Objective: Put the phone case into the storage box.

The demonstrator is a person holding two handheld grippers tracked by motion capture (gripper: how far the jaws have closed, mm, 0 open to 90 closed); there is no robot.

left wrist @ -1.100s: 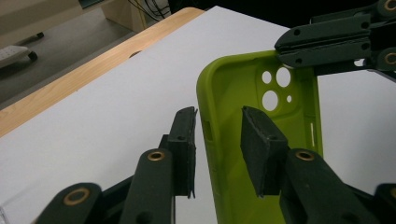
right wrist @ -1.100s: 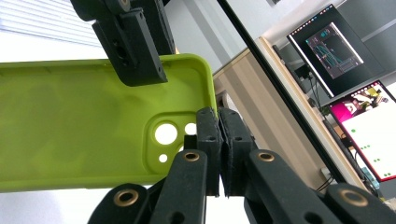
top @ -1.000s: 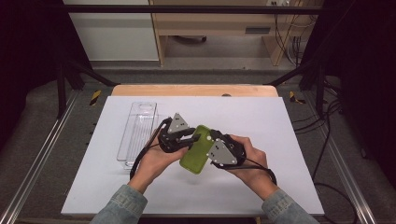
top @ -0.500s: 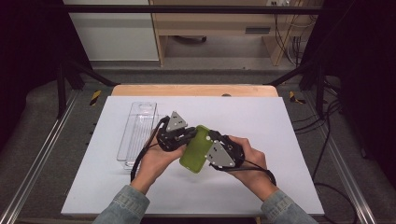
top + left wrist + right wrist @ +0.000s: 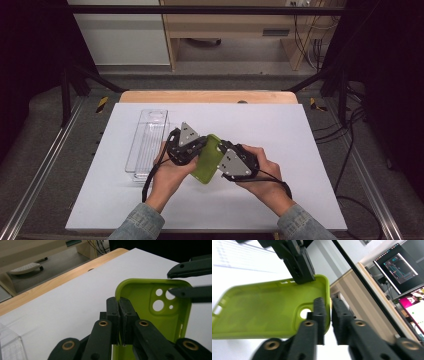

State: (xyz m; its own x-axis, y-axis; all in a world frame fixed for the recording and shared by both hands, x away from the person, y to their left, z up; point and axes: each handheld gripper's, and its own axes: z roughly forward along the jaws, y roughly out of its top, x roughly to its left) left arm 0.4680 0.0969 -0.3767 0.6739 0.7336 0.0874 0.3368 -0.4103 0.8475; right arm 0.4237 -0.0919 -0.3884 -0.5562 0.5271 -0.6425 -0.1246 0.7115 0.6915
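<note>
A lime green phone case (image 5: 207, 160) is held above the white table between both hands. My left gripper (image 5: 119, 301) is shut on the case's side wall (image 5: 160, 322), its pads pinching the rim. My right gripper (image 5: 329, 302) straddles the rim at the camera-hole end of the case (image 5: 262, 312). Its jaws have just been opening, and a gap shows between the pads and the rim. In the high view the left gripper (image 5: 197, 150) and the right gripper (image 5: 220, 157) meet at the case from either side.
A clear plastic tray (image 5: 147, 142) lies left of the hands on the white table top (image 5: 280, 130). A wooden edge (image 5: 210, 96) runs along the far side. Monitors (image 5: 402, 267) stand off to the right.
Both hands and the green case stay where they were; from above no jaw motion can be made out.
</note>
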